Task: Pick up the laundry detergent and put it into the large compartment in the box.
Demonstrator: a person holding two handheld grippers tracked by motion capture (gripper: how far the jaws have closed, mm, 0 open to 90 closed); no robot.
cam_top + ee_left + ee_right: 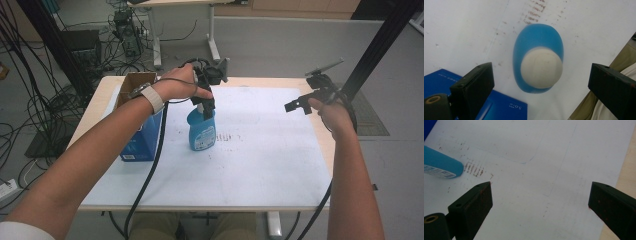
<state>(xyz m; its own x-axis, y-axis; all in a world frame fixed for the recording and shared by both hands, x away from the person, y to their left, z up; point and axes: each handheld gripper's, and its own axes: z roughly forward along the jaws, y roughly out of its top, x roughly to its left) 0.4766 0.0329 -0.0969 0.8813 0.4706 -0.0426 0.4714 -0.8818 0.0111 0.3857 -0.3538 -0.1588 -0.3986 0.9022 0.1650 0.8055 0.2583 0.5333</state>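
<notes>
High view: a blue bottle (202,131) with a white cap stands upright a little left of the frame's centre, on the white sheet (260,165) that covers the bench (95,110). The left gripper (207,104) hangs straight above it, pointing down. In the left gripper view the cap (541,68) sits between the two fingers (477,82), which are spread wide with bare sheet on both sides of the bottle, touching nothing. The right gripper (299,105) is held up at the right of the frame, well apart from the bottle; in the right gripper view its fingers (475,201) are also spread wide over bare sheet, with nothing between them.

The bottle looks like smooth, stiff plastic, likely slippery on its rounded shoulders; how full it is, and so how heavy, cannot be told. The neck just under the cap seems the safest place to close on, since the body widens below and the cap would stop a slide upward.

A blue box (142,135) stands just beside the bottle at its left, with an open cardboard box (136,82) behind it, so room on that side is tight. To the right and toward the lower frame the sheet is open up to the bench edge.
</notes>
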